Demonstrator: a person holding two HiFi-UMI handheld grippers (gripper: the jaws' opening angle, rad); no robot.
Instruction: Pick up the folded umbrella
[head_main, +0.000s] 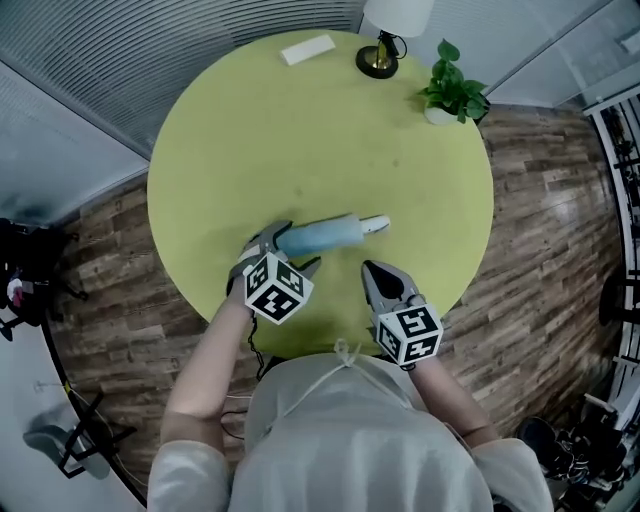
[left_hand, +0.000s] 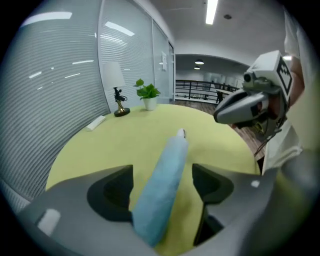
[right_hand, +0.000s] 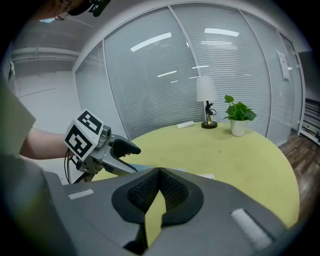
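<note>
Two grippers were over the near part of a round yellow-green table (head_main: 300, 130), each held by a person standing at its near rim. The folded umbrella (head_main: 325, 236), pale blue with a white tip, lay flat on the tabletop on the near half, in from the rim, its tip pointing to the right in the head view.

The left gripper (head_main: 290, 250) was tilted down over the umbrella's near end. Its jaws stood wide apart with the umbrella lying lengthwise between them. The sleeve ran closer to one pad than the other, and neither pad was seen pressing on it. The right gripper (head_main: 372, 272) was just beside the umbrella on its near side, apart from it, with its jaws brought together at the tips and nothing between them.

Open room: the middle and far-left of the tabletop were bare, a broad stretch beyond the umbrella. Three items sat along the far rim, well apart from the umbrella: a flat white slip (head_main: 307, 48), a lamp (head_main: 383, 45) with a white shade on a dark round base, and a small white pot (head_main: 438, 116) close to the far-right edge. The pot held a leafy green plant (head_main: 455, 88), whose leaves reached out past the rim. Wood-plank floor (head_main: 540, 250) surrounded the table, and glass walls with slatted blinds (head_main: 120, 60) closed off the far side.
</note>
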